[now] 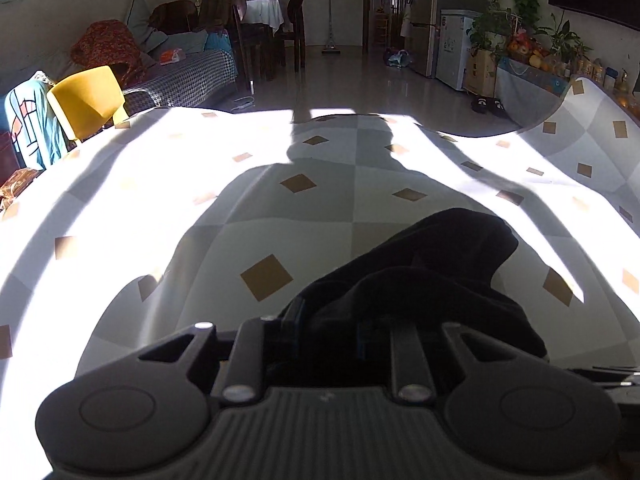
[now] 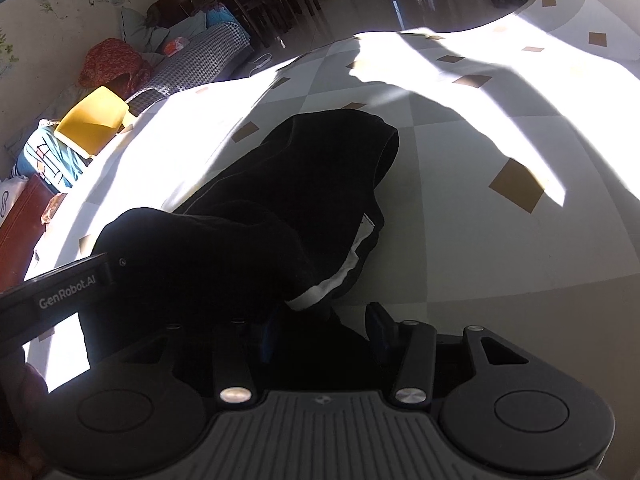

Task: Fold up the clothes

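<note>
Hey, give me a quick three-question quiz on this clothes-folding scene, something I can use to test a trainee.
1. True or false: the black garment lies spread out flat on the table.
2. Which colour is the chair at the table's far left edge? A) yellow B) green C) white
3. Short answer: what are the left tongs shut on?

Key: 1. False, it is bunched up. 2. A. 3. The black garment.
</note>
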### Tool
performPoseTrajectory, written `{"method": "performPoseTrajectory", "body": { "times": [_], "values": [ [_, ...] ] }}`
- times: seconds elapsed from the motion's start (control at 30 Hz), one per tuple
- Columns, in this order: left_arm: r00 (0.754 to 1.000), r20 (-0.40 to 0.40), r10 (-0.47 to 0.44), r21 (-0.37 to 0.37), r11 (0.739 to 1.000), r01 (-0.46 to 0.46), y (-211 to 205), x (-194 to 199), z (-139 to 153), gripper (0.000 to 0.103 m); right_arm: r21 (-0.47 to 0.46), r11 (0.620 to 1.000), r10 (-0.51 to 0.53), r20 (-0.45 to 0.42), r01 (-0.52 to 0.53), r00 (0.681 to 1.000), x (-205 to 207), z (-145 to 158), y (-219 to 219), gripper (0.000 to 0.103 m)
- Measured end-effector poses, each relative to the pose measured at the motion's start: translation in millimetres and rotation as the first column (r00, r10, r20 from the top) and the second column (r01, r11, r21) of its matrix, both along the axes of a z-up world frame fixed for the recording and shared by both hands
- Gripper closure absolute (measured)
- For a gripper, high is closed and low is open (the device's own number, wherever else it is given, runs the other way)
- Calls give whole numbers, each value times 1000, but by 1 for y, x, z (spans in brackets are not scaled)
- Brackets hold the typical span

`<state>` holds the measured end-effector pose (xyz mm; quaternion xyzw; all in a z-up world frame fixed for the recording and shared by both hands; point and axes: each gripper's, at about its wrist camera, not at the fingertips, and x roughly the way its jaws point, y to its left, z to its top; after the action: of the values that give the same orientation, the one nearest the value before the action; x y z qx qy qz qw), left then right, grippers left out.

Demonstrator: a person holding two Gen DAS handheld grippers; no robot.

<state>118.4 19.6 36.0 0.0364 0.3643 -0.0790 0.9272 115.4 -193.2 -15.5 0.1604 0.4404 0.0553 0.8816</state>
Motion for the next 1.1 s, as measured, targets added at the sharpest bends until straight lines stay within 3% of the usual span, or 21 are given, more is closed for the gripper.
{"method": "performPoseTrajectory", "body": {
  "times": [0.2, 0.3, 0.37, 0.43, 0.57, 0.67, 0.87, 1.1],
  "values": [
    [1000, -6, 11, -1, 1000, -11, -11, -7, -4, 81, -77, 995, 67, -3, -67, 998, 1, -14, 20, 46],
    [1000, -10, 21, 0, 1000, -21, -13, -8, -5, 80, -139, 985, 105, 11, -102, 994, 0, -17, 29, 46],
    [999, -12, 29, -2, 1000, -29, -14, -8, -5, 80, -188, 974, 131, 17, -125, 991, -2, -18, 36, 49],
    [999, -10, 38, -1, 999, -38, -14, -8, -5, 80, -223, 964, 151, 23, -142, 988, -5, -19, 42, 66],
    [998, 10, 58, 26, 998, -58, -13, -10, -2, 80, -262, 952, 176, 40, -159, 984, -12, -18, 49, 73],
    [996, 21, 87, 51, 995, -88, -10, -11, -1, 80, -290, 947, 159, 48, -139, 986, -15, -12, 48, 87],
    [988, -5, 157, 52, 986, -157, 4, -9, -2, 80, -310, 947, 93, 24, -81, 995, -15, -9, 30, 88],
    [965, -95, 246, 54, 969, -242, 25, -4, -18, 79, -313, 950, 10, -8, -12, 1000, -17, -7, 10, 88]
  ]
}}
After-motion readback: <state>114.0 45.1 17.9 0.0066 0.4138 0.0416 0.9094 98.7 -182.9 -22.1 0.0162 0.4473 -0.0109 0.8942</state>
